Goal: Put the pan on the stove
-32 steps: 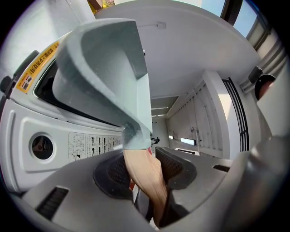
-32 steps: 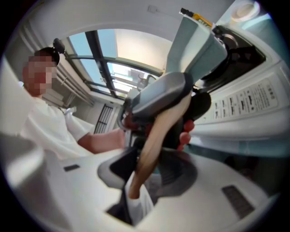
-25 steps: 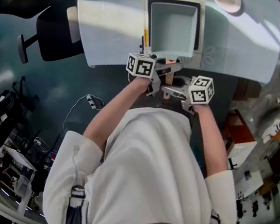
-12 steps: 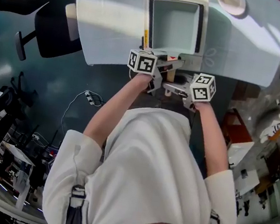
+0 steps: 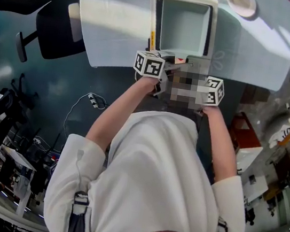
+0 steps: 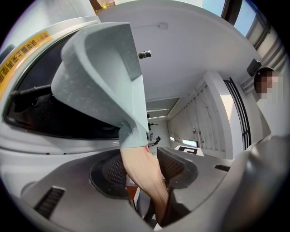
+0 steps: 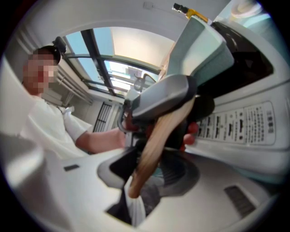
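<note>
A square pale grey-green pan point(image 5: 182, 26) rests on the white stove point(image 5: 212, 28) on the table. Its wooden handle point(image 6: 136, 158) points toward me. My left gripper point(image 6: 144, 168) has this handle between its pads. Its jaws have just been opening, though the pads still look in contact with the wood. My right gripper point(image 7: 152, 170) is shut on the same handle point(image 7: 156, 145) nearer its end, just behind the left one. In the head view both marker cubes point(image 5: 148, 64) sit at the table's near edge, and a mosaic patch hides the handle.
The stove's control panel point(image 7: 244, 122) with red buttons faces me. A pale table point(image 5: 116, 22) carries the stove and a round roll point(image 5: 240, 0) at the back right. A black office chair point(image 5: 51, 23) stands to the left, and a cable point(image 5: 95, 102) lies on the floor.
Both grippers and the pan shifted very slightly after the oldest frame. Since the middle frame nothing has visibly moved.
</note>
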Available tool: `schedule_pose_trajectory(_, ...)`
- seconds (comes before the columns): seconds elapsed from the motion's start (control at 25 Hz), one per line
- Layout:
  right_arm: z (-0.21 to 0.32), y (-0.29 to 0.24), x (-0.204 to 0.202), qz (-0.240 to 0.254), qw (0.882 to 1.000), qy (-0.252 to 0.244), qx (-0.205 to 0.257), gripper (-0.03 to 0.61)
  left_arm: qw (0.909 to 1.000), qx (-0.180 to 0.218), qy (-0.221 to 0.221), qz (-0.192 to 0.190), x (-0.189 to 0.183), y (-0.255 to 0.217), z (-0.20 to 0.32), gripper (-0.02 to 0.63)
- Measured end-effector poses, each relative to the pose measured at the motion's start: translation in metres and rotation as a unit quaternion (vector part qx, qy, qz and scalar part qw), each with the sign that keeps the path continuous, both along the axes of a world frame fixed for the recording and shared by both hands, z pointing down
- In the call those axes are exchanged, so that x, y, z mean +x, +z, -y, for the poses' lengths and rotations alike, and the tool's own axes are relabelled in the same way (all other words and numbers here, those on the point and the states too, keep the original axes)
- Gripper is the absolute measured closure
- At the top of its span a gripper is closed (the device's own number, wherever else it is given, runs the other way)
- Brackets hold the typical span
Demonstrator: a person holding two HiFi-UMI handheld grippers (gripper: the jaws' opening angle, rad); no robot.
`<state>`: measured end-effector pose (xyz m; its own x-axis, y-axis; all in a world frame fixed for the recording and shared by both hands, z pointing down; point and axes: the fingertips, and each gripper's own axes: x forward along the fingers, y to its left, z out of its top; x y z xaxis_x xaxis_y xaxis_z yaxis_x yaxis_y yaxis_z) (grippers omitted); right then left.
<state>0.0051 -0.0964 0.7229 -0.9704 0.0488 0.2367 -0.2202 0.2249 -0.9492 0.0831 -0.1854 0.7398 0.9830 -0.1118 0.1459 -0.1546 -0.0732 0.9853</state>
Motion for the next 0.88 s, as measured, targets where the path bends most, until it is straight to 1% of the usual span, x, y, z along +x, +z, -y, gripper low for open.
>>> schedule_pose_trajectory(0.12, 0.002, 0.000, 0.001, 0.002, 1.000, 0.007, 0.004, 0.410, 0.9999, -0.005, -0.010, -0.003, -0.003, 0.001, 0.002, 0.389)
schedule_pose_trajectory(0.2, 0.004, -0.002, 0.001, 0.003, 1.000, 0.014, 0.005, 0.388, 0.9999, -0.006, -0.015, -0.002, -0.005, 0.001, 0.002, 0.373)
schedule_pose_trajectory(0.44, 0.007, 0.002, 0.001, -0.012, 0.999, 0.030, 0.015, 0.354, 0.9998, 0.008, -0.013, 0.013, -0.013, 0.001, 0.001, 0.341)
schedule_pose_trajectory(0.68, 0.012, -0.002, 0.010, -0.036, 0.996, 0.073, 0.030, 0.344, 0.9990, 0.026, -0.014, 0.033, -0.028, -0.007, -0.003, 0.328)
schedule_pose_trajectory(0.88, 0.016, -0.003, 0.026, -0.072, 0.990, 0.116, 0.048, 0.344, 0.9981, 0.029, -0.020, 0.051, -0.045, -0.010, -0.007, 0.328)
